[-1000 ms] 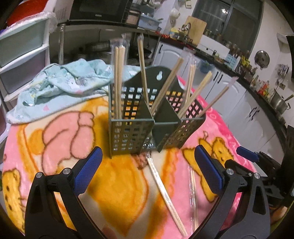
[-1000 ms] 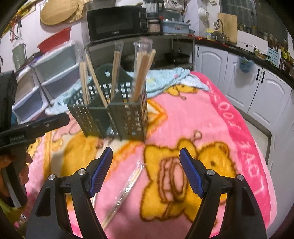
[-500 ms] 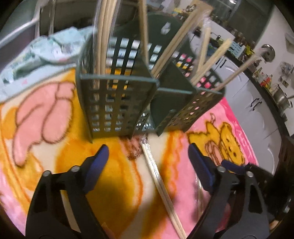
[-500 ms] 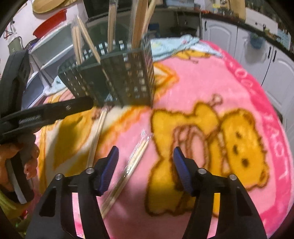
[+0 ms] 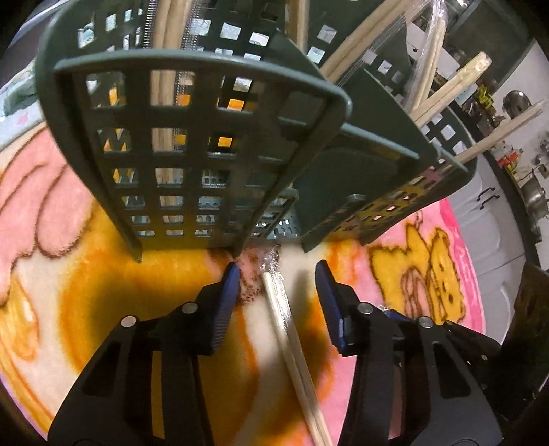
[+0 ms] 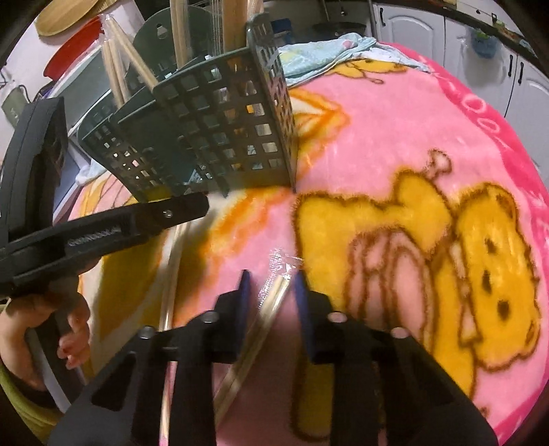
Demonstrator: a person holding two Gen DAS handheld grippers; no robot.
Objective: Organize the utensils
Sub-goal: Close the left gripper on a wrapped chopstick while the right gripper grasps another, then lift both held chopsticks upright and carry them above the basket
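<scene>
A dark green slotted utensil caddy stands on the blanket and holds several wrapped chopstick pairs; it also shows in the right wrist view. My left gripper is open, low over the blanket, its fingers on either side of a wrapped chopstick pair lying in front of the caddy. My right gripper is open but narrow, its fingers on either side of another wrapped chopstick pair. The left gripper's body shows in the right wrist view.
A pink and yellow cartoon blanket covers the table. A light blue cloth lies behind the caddy. Kitchen cabinets and a counter with pots stand beyond the table's edge.
Both grippers have moved down and forward towards the blanket. Each has narrowed around a chopstick pair lying there. The caddy now fills the left wrist view.
</scene>
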